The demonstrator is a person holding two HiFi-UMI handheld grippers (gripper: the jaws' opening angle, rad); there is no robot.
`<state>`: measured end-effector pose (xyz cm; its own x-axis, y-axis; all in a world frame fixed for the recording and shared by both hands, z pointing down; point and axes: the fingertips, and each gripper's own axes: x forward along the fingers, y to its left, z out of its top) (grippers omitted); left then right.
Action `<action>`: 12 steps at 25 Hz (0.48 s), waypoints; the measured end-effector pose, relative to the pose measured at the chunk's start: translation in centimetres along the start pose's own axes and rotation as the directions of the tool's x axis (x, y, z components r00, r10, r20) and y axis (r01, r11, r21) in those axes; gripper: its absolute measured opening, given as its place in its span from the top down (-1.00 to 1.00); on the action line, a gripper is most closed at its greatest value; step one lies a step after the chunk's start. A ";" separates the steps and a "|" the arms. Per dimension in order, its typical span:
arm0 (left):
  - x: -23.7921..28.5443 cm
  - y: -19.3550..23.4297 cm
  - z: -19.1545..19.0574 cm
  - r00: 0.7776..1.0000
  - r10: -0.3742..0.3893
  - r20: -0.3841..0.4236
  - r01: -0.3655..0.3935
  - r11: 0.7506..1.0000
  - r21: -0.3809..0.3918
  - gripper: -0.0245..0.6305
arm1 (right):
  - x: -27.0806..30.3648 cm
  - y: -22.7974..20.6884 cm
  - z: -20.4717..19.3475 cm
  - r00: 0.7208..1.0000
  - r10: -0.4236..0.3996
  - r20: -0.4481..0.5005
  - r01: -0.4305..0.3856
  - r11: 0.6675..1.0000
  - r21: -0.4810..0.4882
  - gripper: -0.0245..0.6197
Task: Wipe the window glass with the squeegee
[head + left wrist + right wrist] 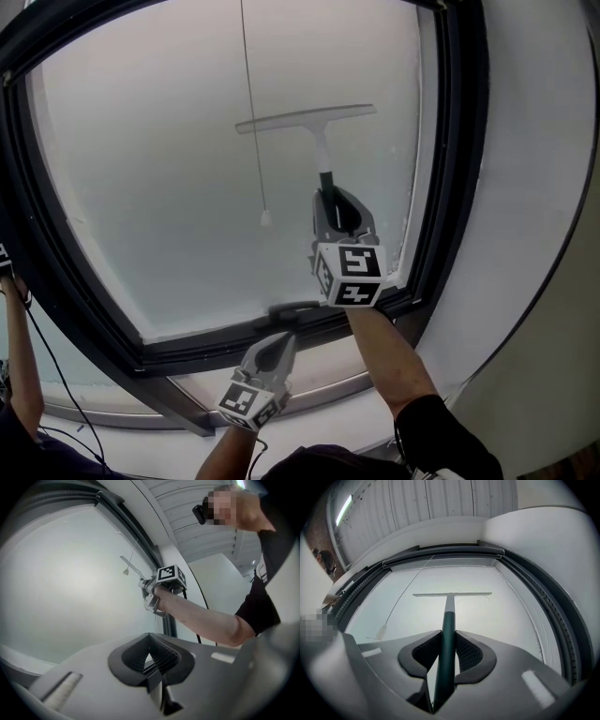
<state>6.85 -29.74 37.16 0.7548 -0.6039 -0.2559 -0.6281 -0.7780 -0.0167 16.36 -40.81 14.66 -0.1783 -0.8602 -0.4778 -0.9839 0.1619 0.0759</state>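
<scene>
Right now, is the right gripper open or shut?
Shut on the squeegee: in the right gripper view, the right gripper has its pads pressed on both sides of the dark green handle.

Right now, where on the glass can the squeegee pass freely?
Bare: the wide glass between the cord and the left frame. Crowded: the middle, where the cord hangs beside the squeegee in the right gripper; only a narrow strip lies before the right frame.

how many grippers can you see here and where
2. The right gripper is raised in front of the glass, shut on the squeegee. The left gripper is lower, near the bottom window frame, shut and empty.
</scene>
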 end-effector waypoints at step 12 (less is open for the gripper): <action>-1.2 -0.1 -1.0 1.000 0.004 -0.019 -0.004 1.000 -0.011 0.93 | -1.8 0.4 -3.5 0.998 -0.012 -0.061 0.014 0.999 0.033 0.63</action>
<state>6.15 -29.11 38.41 0.7558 -0.6104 -0.2372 -0.6293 -0.7771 -0.0053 16.25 -40.93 18.60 -0.1671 -0.8898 -0.4246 -0.9853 0.1657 0.0406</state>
